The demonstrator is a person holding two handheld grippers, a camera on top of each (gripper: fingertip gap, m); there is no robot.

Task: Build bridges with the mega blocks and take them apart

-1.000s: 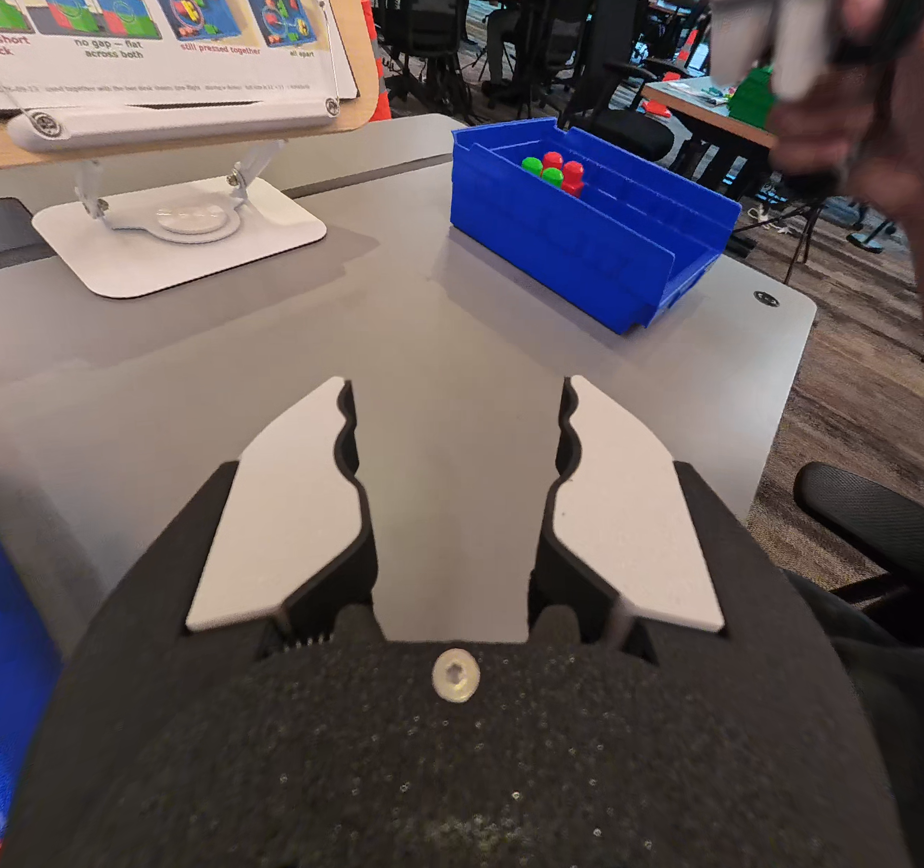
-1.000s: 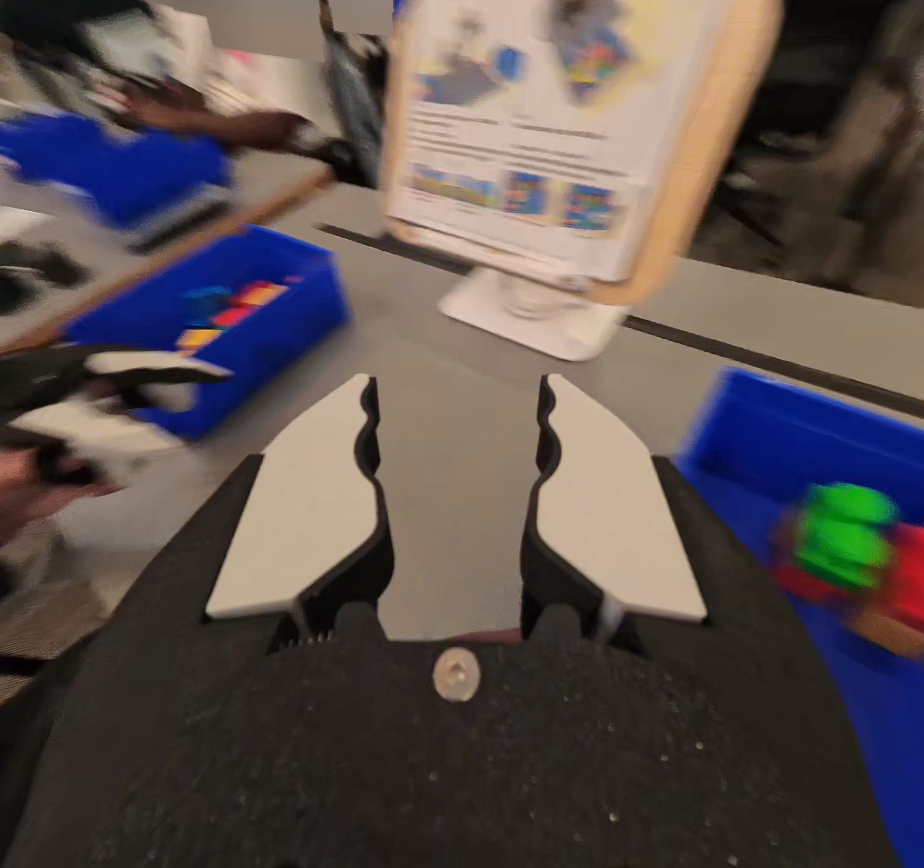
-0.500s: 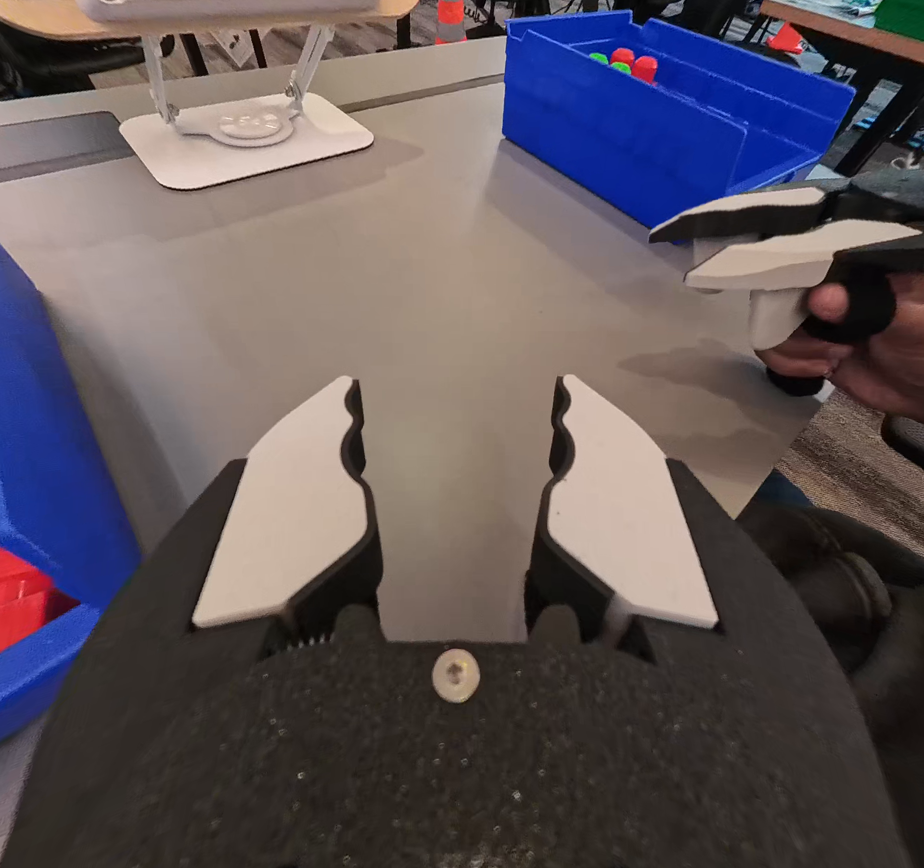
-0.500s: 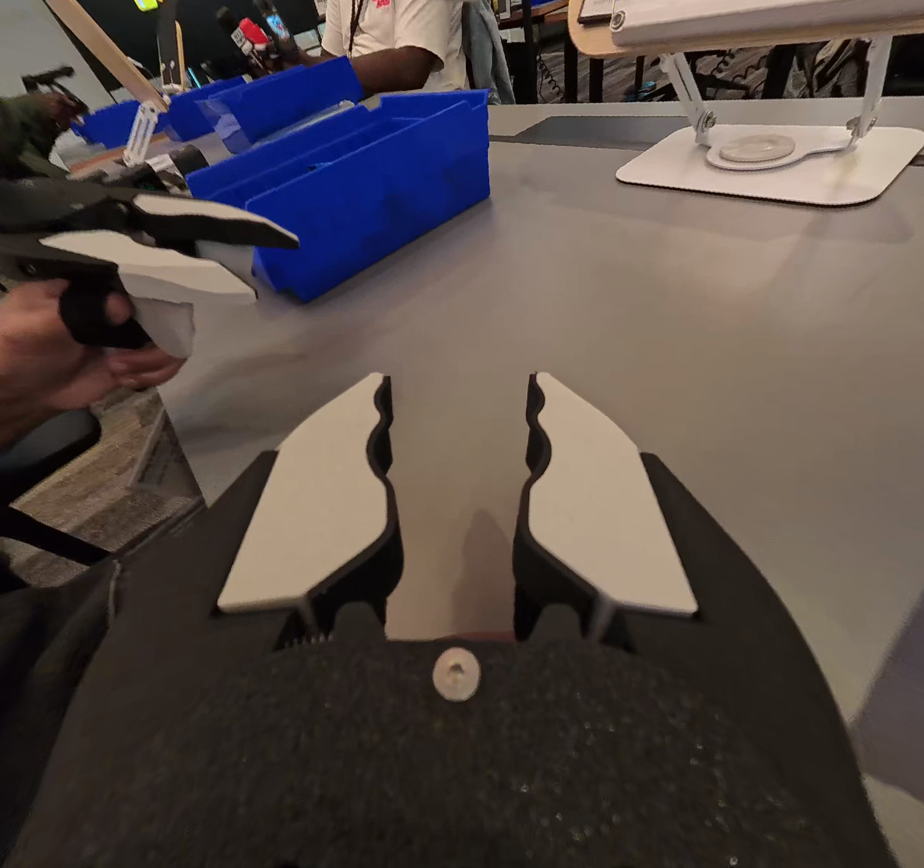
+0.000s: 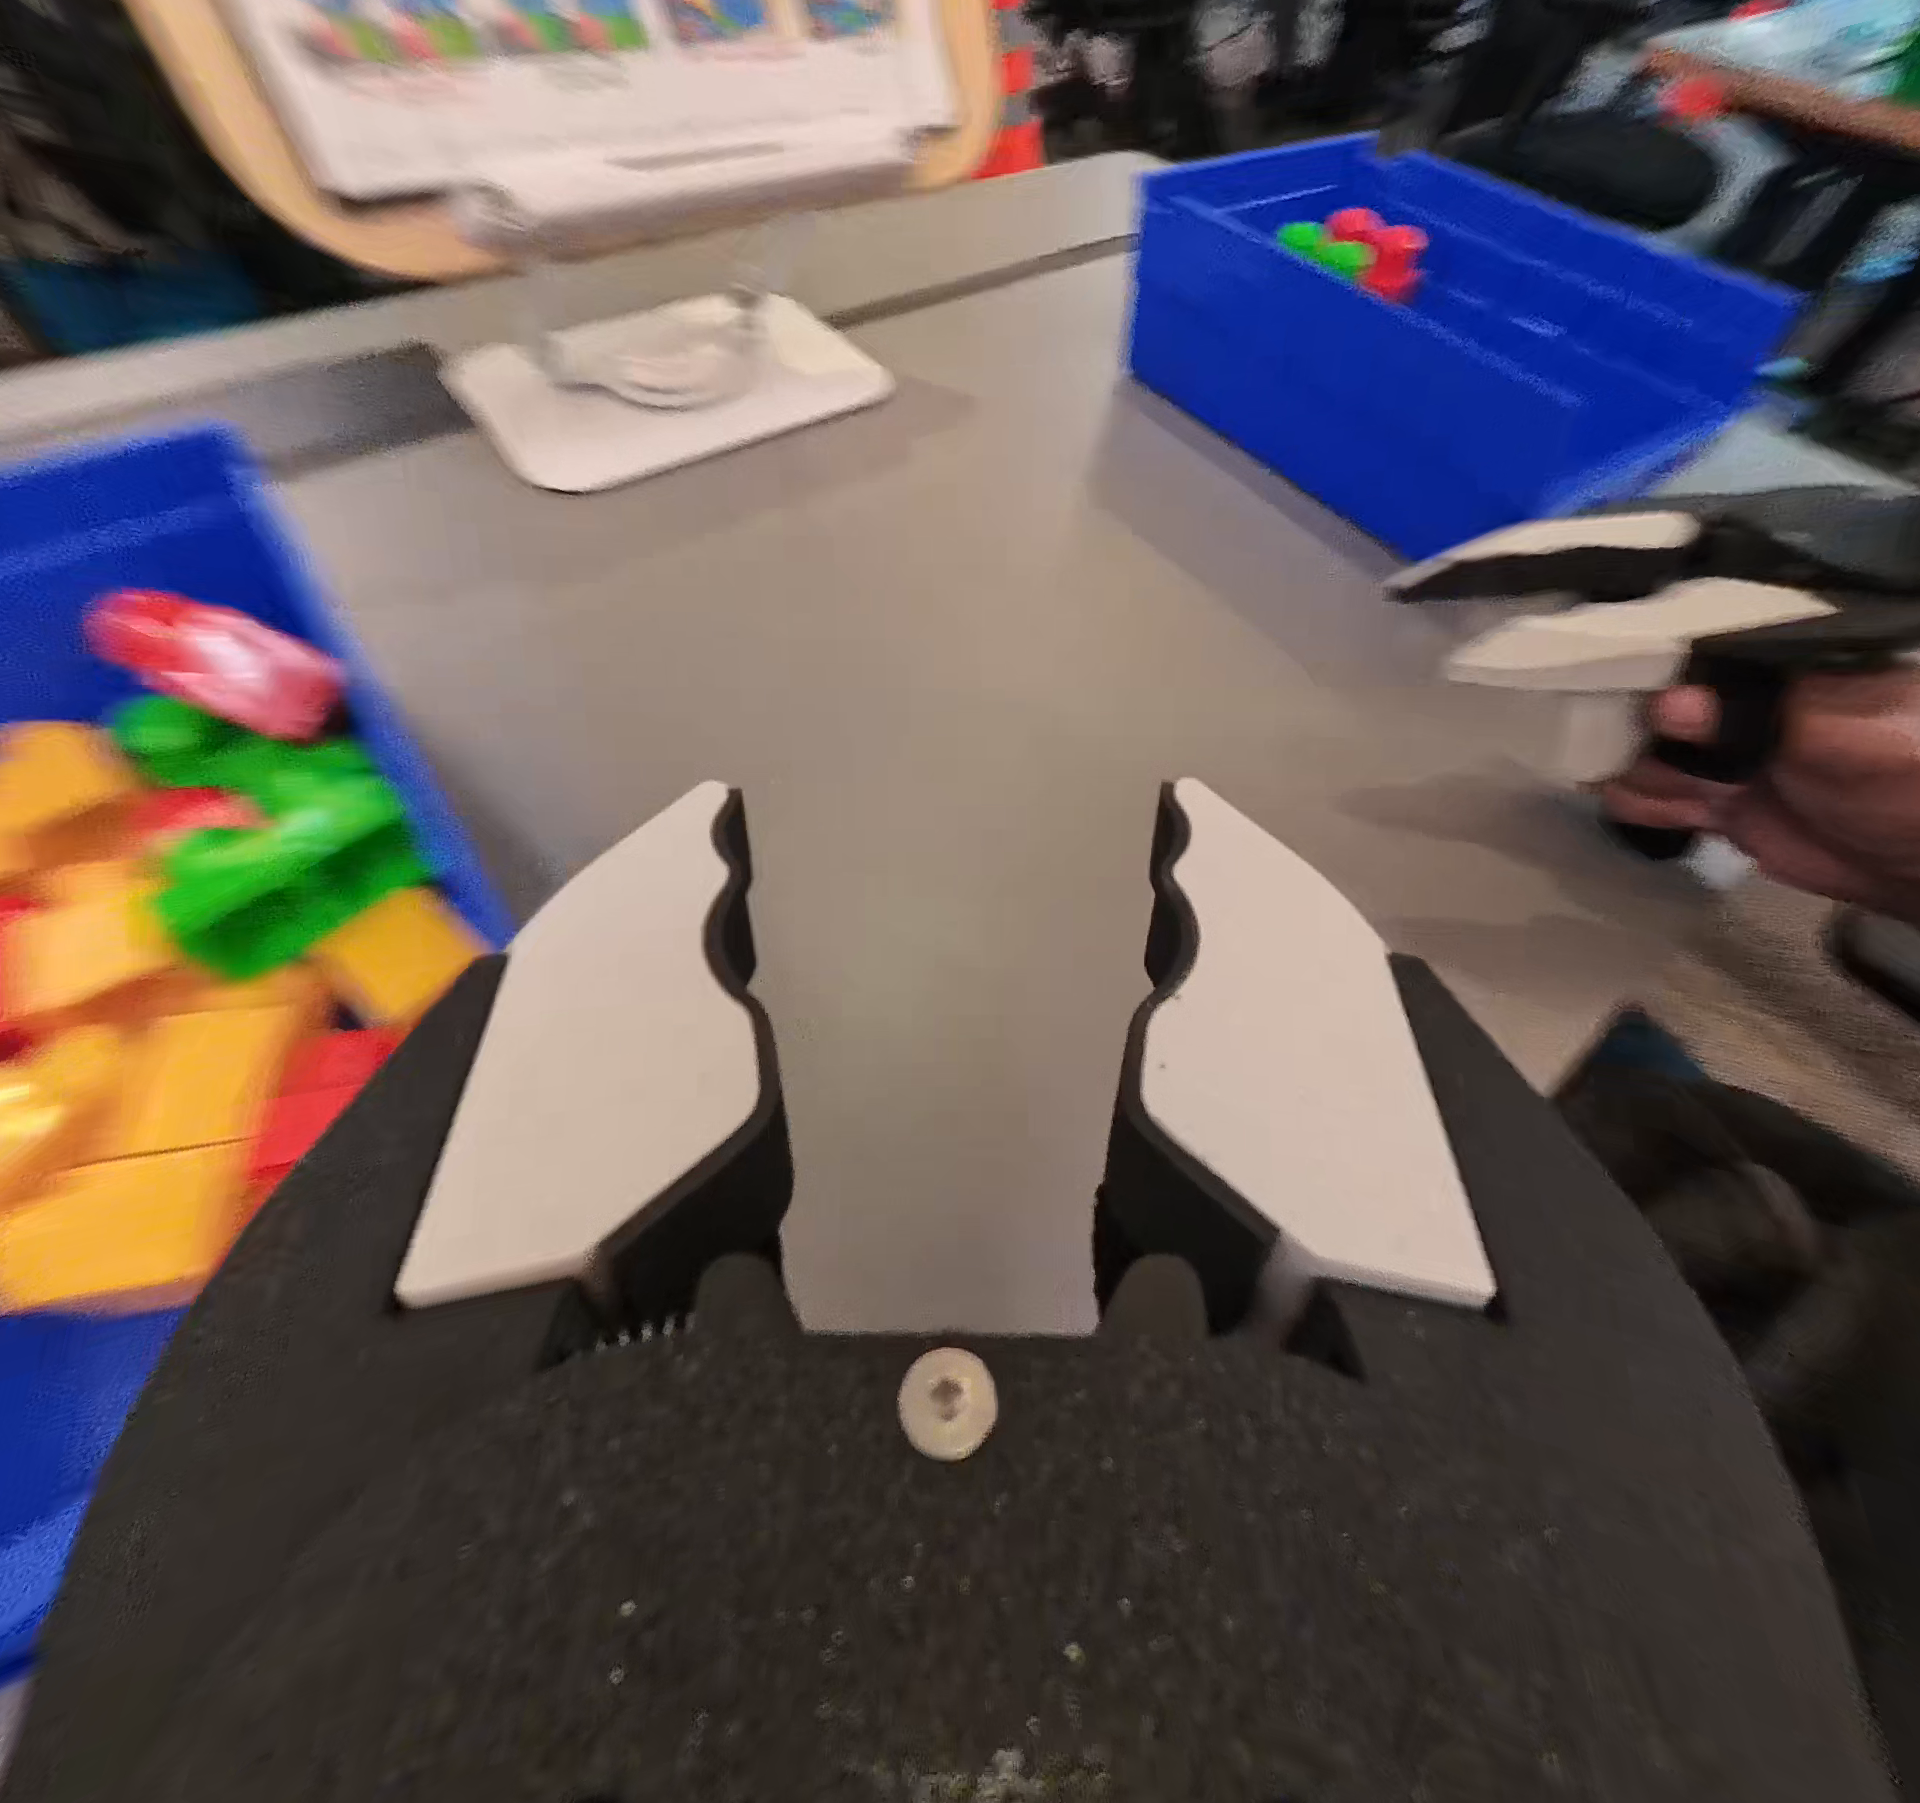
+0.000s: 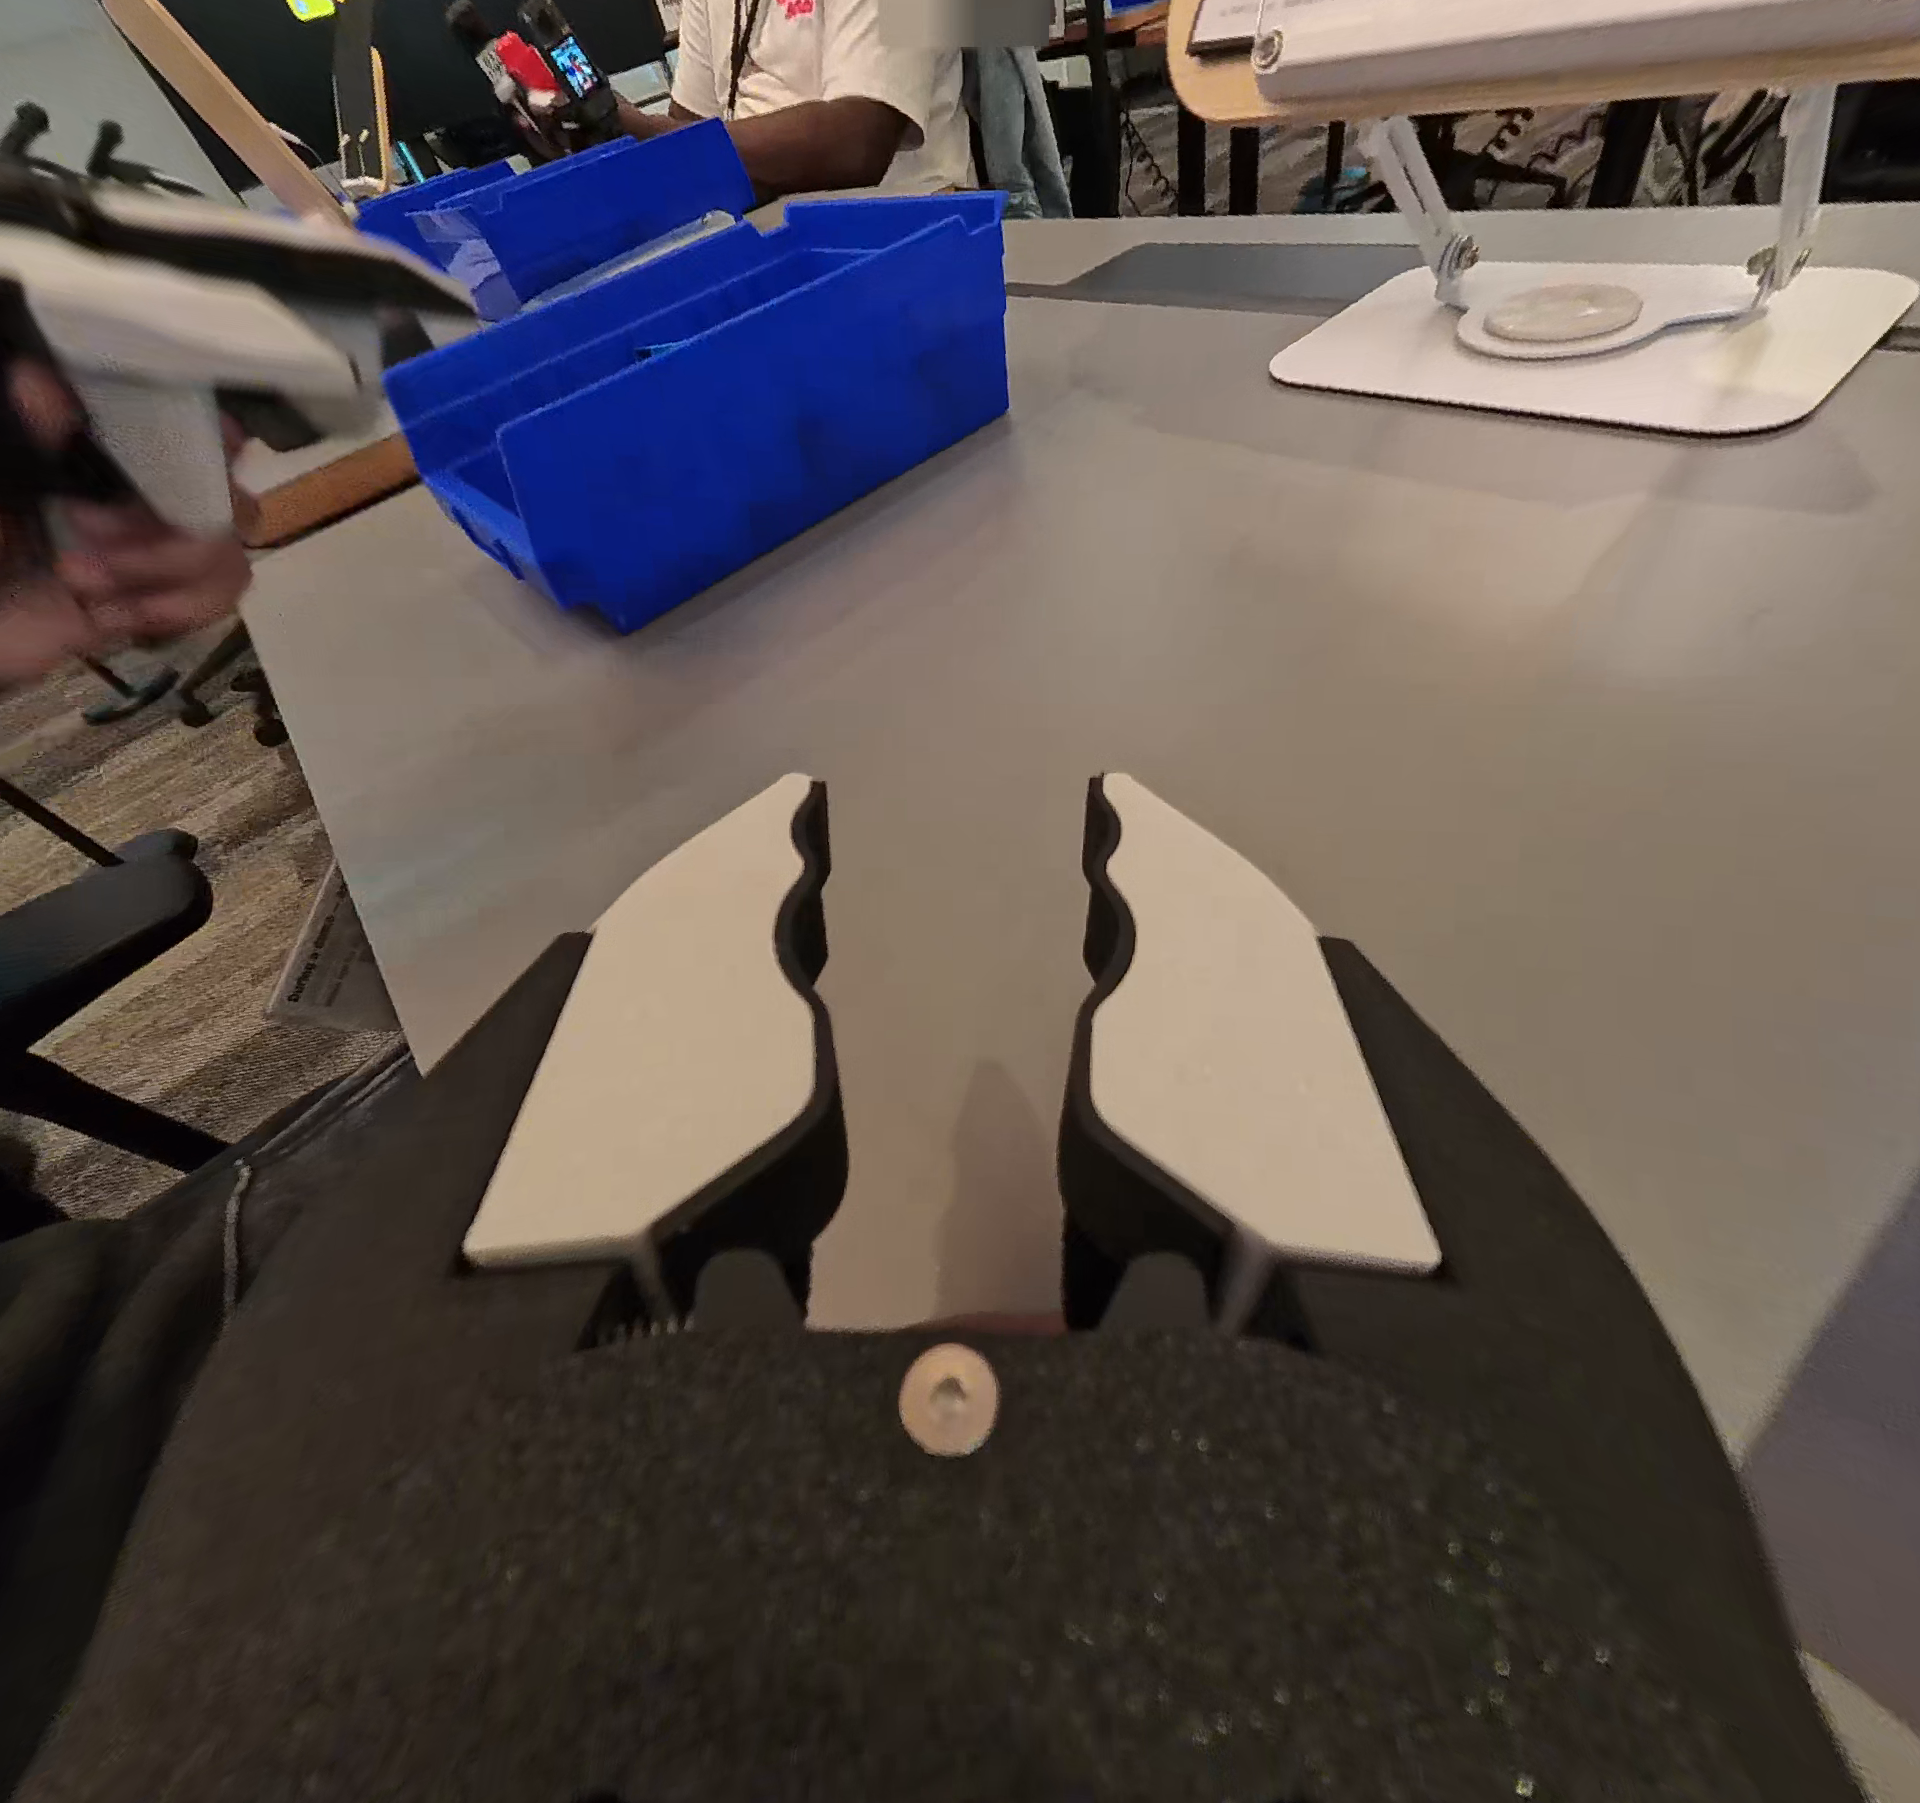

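My left gripper is open and empty above the grey table. Just left of it, a blue bin holds several yellow, green and red mega blocks, all blurred. A second blue bin at the far right holds a few green and red blocks. My right gripper is open and empty, low over the table. It also shows at the right of the left wrist view, held by a hand. In the right wrist view the left bin hides its contents.
An instruction board on a white stand stands at the table's back middle; its base shows in the right wrist view. The left gripper is blurred at that view's left. A person sits behind more blue bins. A chair is left.
The left gripper has risen and turned, bringing the left bin's blocks and the board into its view. The right gripper's fingers have narrowed a little. Both remain empty.
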